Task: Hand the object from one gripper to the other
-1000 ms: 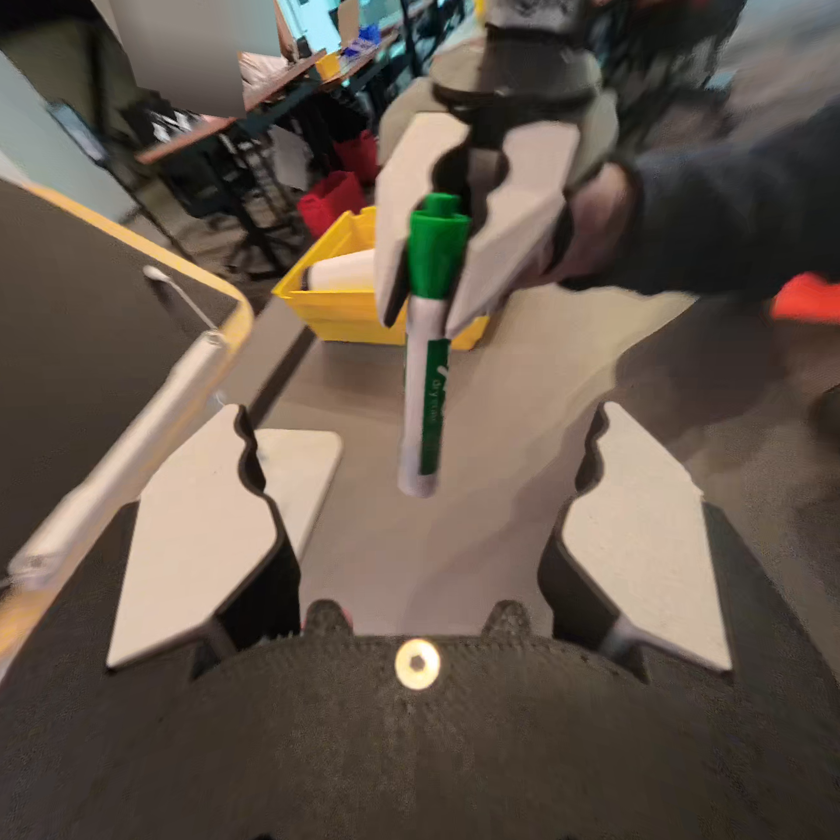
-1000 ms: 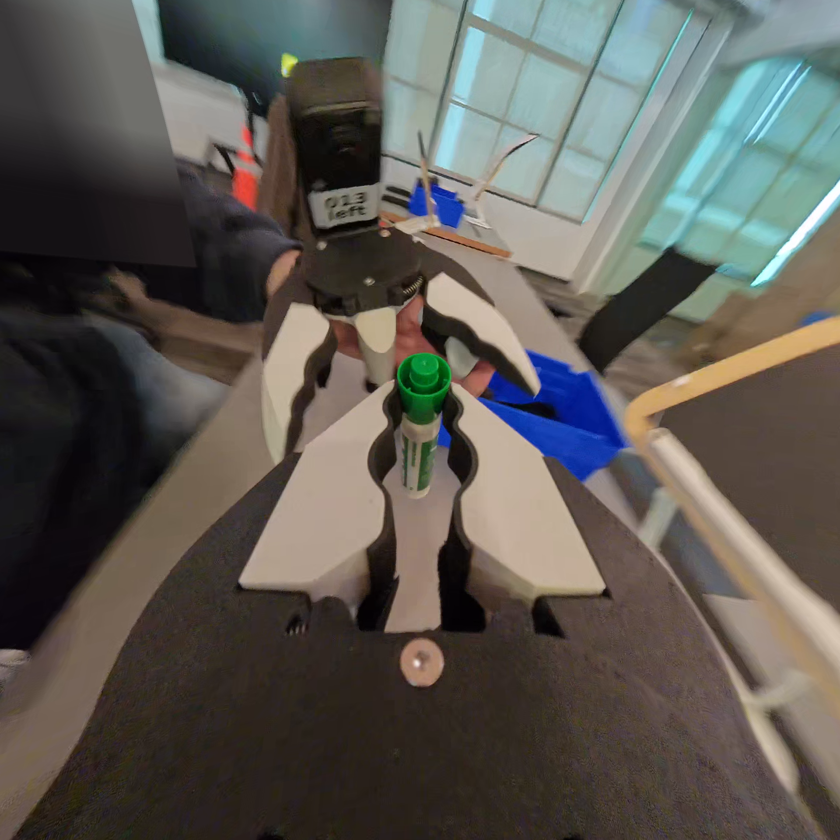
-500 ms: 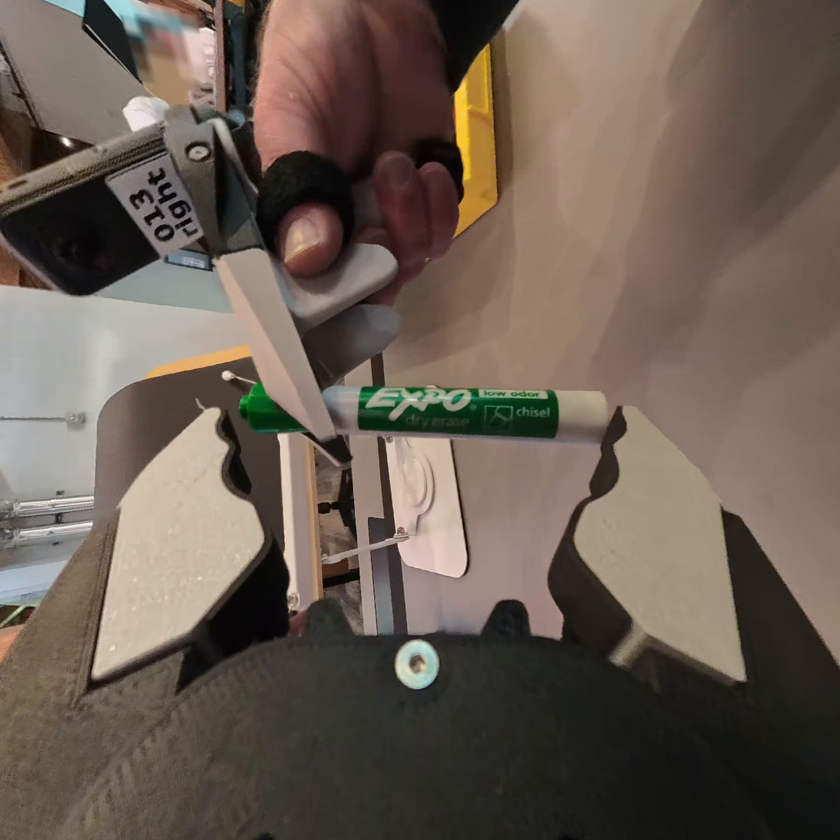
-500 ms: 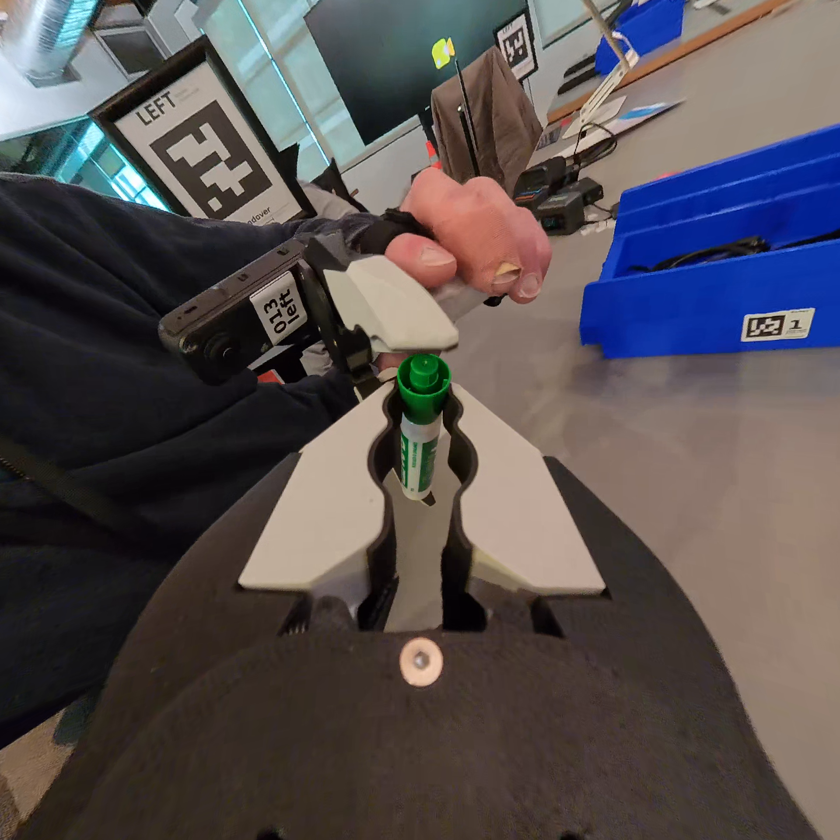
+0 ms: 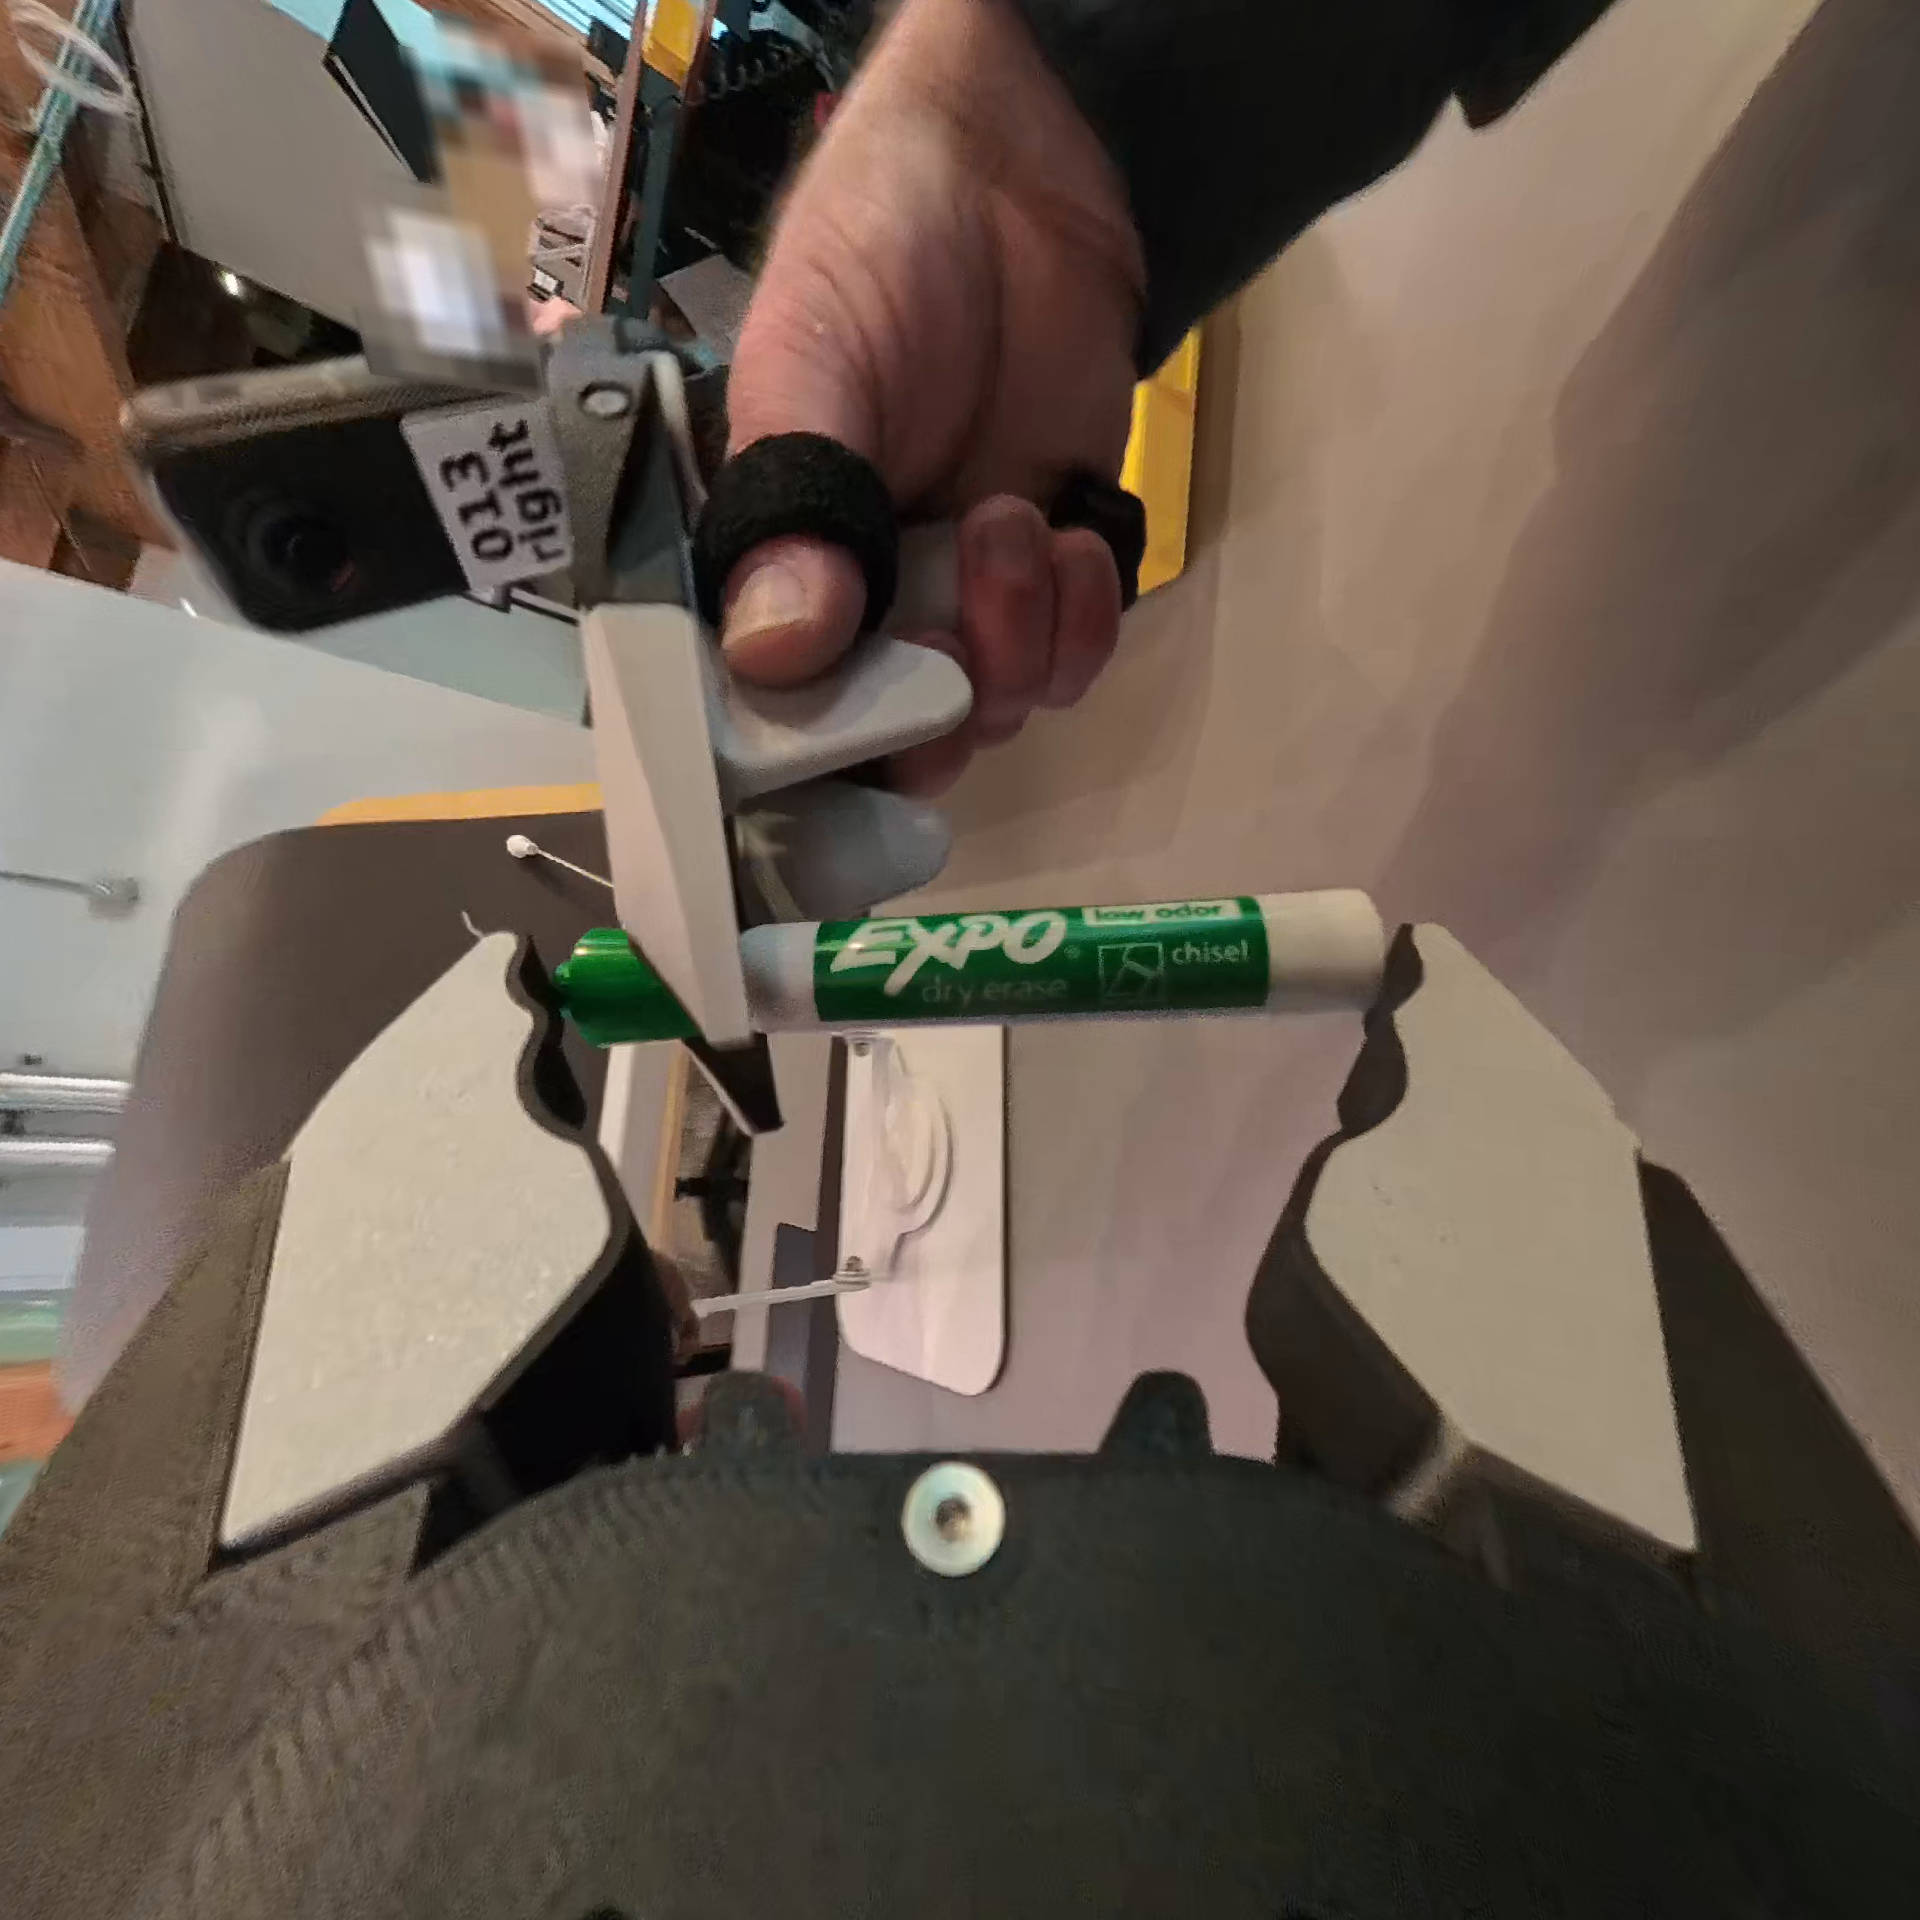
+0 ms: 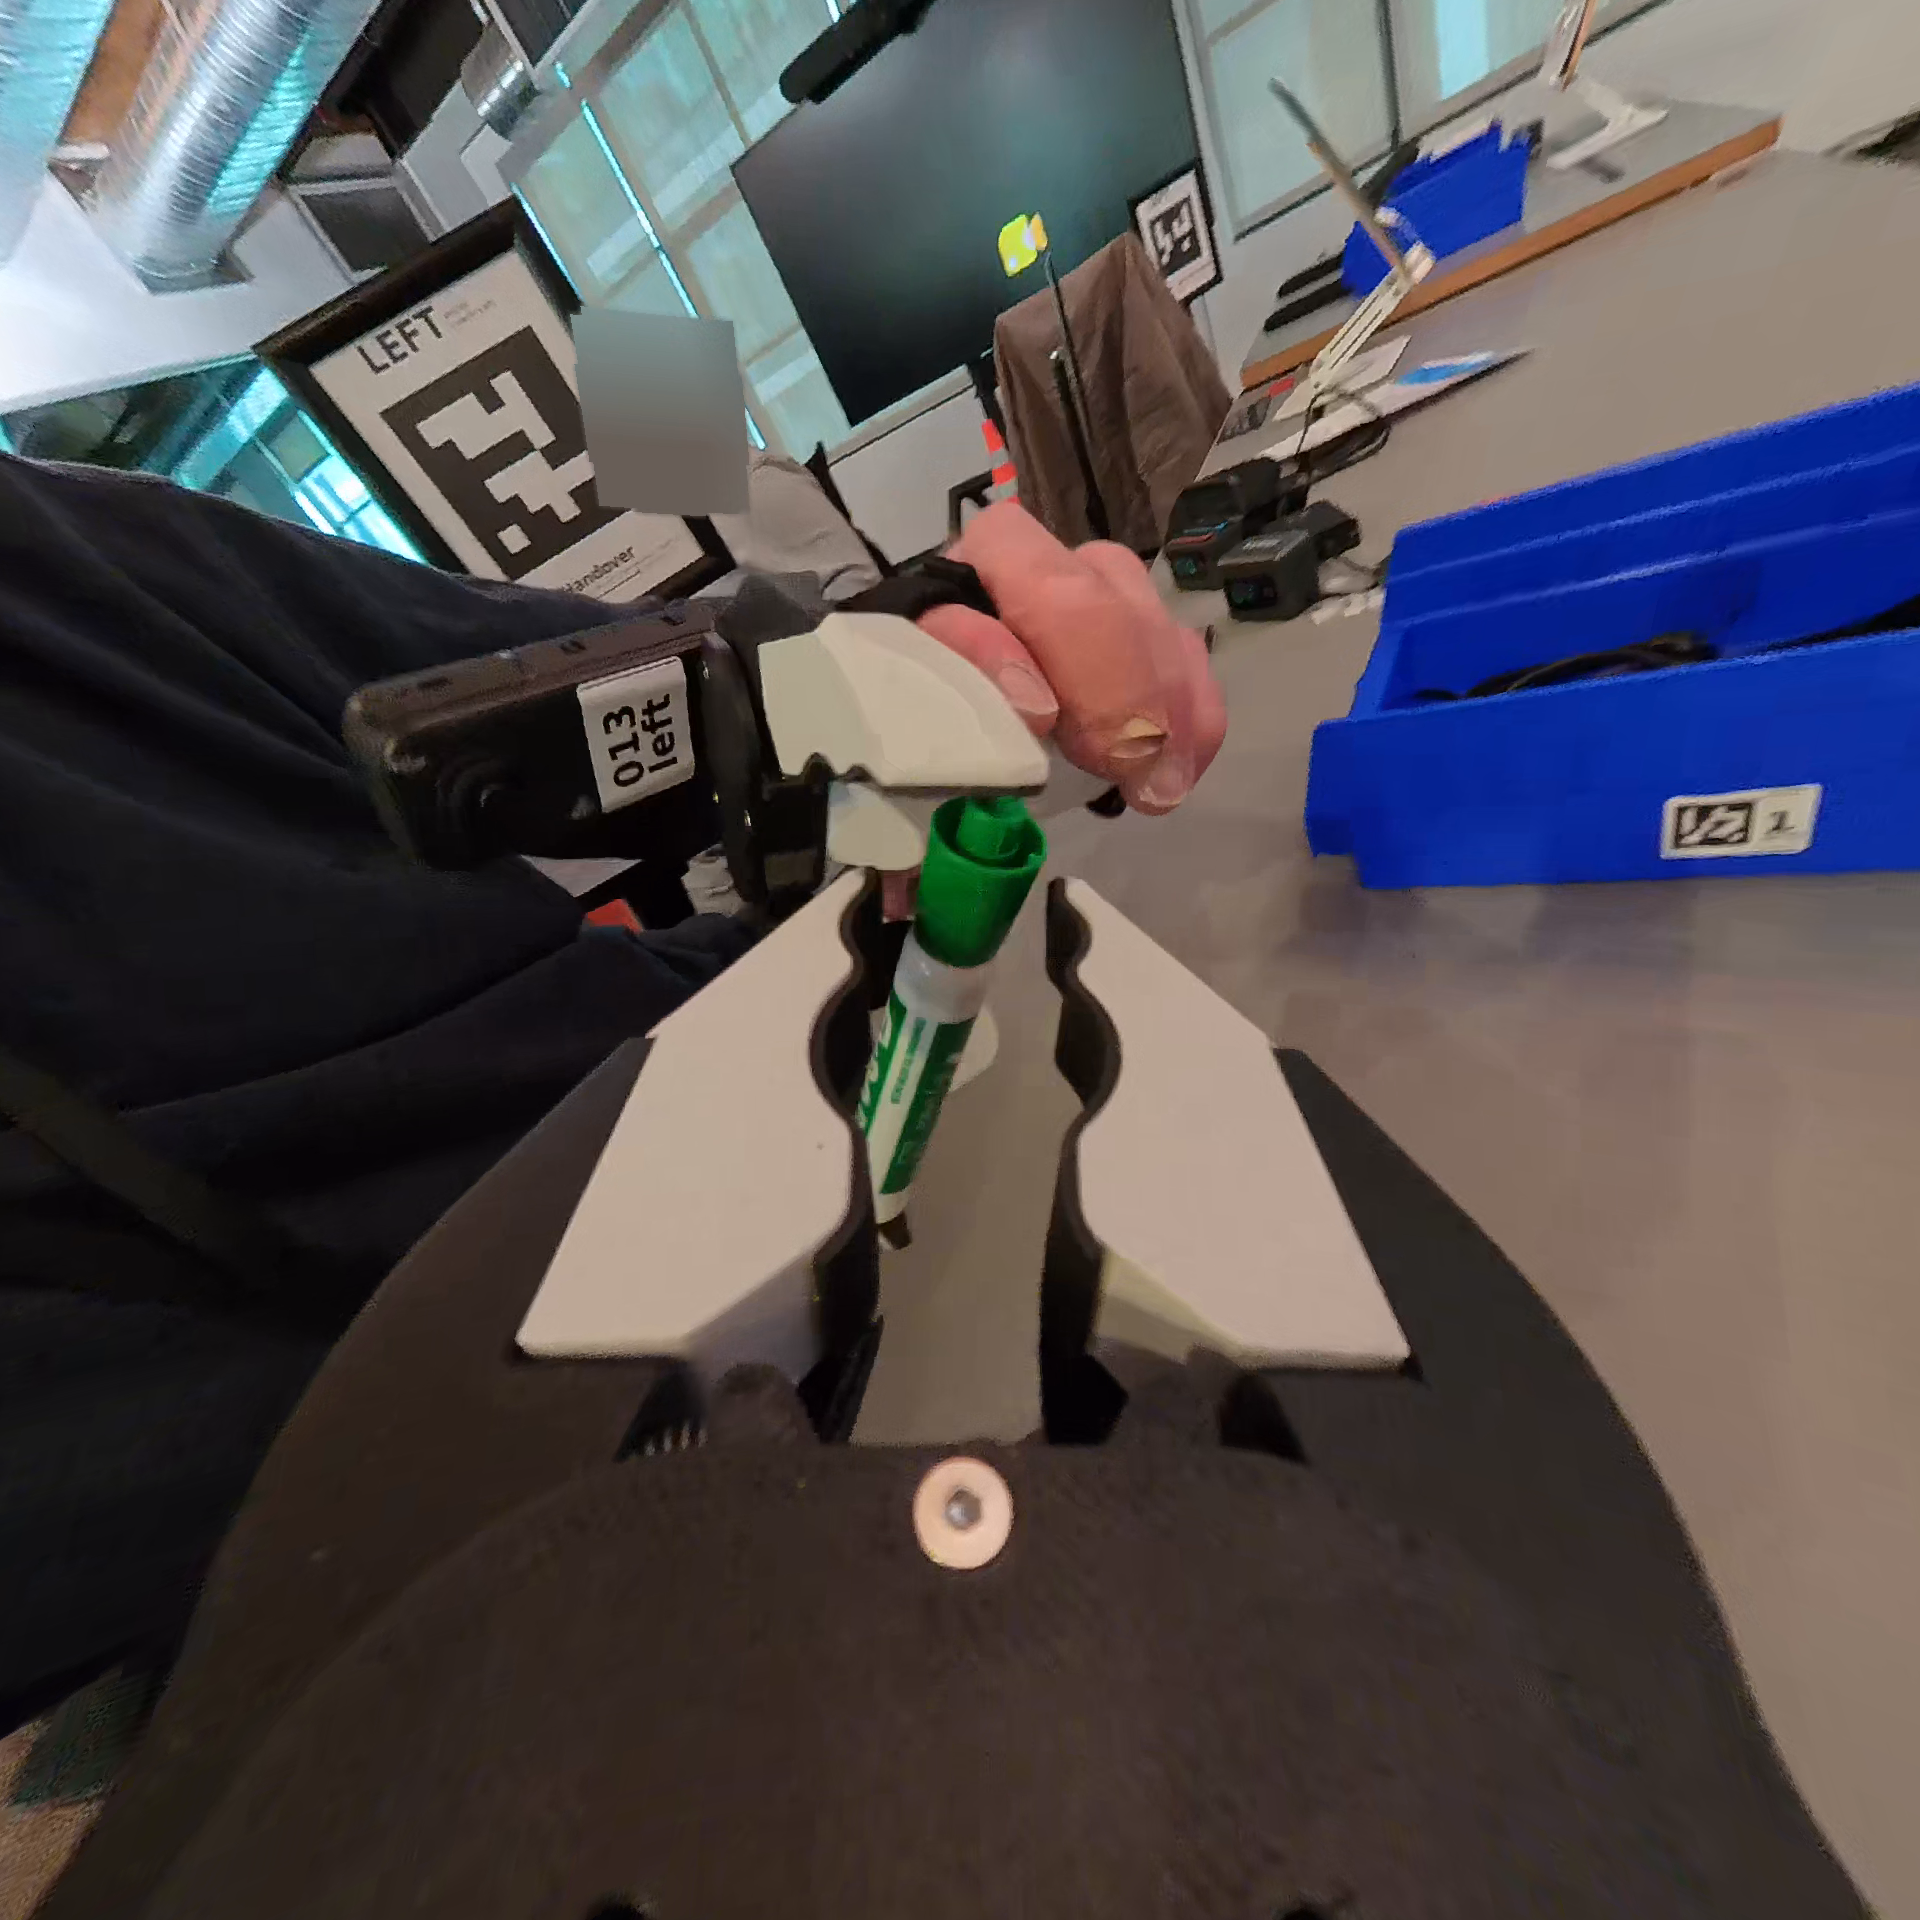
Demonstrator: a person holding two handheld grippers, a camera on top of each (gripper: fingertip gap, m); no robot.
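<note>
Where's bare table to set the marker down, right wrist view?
Bare grey table in front of the blue bin, right of the right gripper. Crowded: farther back, beyond the bin, with black devices and papers.

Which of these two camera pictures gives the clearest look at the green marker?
The left wrist view: the green marker lies sideways across the picture, its whole barrel showing, only part of the cap hidden by a finger of the right gripper. The right wrist view sees it foreshortened, cap end foremost.
</note>
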